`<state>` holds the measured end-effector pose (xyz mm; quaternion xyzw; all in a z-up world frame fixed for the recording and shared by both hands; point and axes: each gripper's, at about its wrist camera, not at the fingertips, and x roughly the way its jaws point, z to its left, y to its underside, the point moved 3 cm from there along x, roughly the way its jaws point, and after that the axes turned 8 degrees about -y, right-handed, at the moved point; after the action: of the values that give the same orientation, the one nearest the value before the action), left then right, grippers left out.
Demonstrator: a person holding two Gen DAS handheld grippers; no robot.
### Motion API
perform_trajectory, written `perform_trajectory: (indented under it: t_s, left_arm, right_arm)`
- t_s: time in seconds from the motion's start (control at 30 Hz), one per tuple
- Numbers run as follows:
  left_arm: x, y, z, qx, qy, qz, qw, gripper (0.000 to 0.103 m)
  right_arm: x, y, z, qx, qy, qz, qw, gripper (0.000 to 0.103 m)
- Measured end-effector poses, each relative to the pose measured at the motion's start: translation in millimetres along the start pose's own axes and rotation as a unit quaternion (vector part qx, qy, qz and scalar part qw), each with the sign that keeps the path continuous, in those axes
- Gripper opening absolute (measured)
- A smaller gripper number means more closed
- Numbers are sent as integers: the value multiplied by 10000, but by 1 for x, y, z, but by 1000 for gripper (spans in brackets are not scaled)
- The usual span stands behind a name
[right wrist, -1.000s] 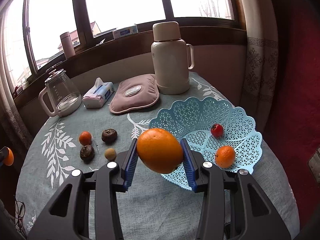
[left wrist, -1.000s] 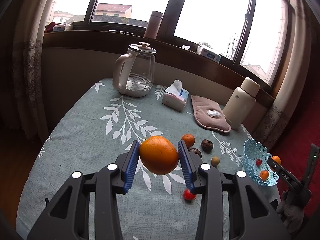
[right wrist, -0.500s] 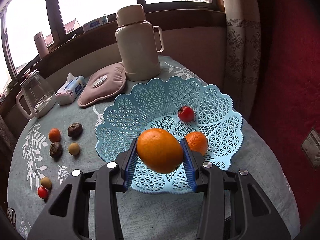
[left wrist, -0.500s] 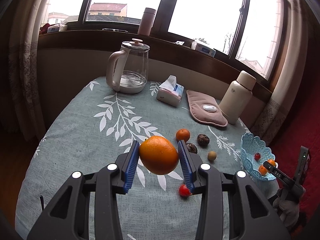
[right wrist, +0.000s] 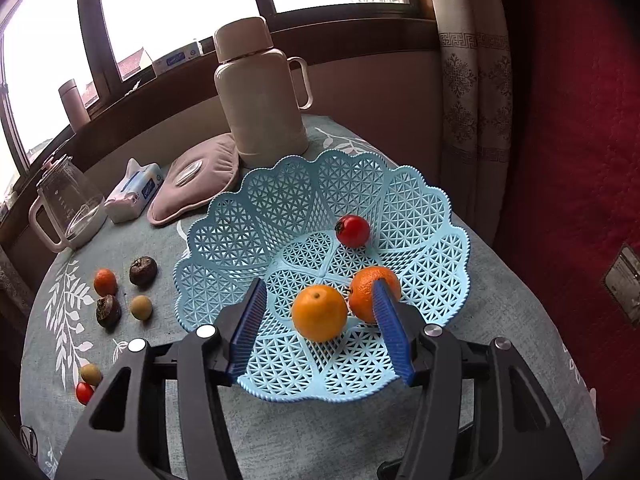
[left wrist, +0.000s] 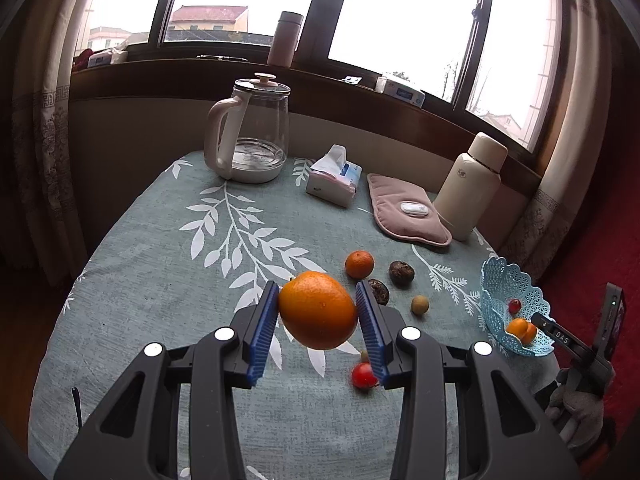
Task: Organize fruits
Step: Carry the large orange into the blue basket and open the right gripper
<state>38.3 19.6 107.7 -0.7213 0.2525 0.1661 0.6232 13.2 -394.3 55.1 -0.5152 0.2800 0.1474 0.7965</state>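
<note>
Right gripper (right wrist: 320, 320) has just been opening its jaws over the blue basket (right wrist: 420, 208), and the orange (right wrist: 319, 313) between them sits loose on the mesh, touching neither pad, right next to a smaller orange (right wrist: 366, 288). A red tomato (right wrist: 352, 231) sits further back in the basket. Left gripper (left wrist: 318, 320) is clamped on a big orange (left wrist: 318, 310) above the table (left wrist: 160, 260), near its front edge.
</note>
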Motion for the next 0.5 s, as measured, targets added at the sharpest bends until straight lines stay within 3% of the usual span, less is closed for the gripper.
perform_trajectory:
  t_s: [0.3,0.5]
  left_arm:
    - [4,12,-28,274,191,129,9994,40]
    - [14,23,-66,588,420,330,9968,40]
  right_arm:
    - [-27,-11,-17,117,-21,-388,9992,57]
    - [-38,-18,-34,350,-11,-591,9976,58]
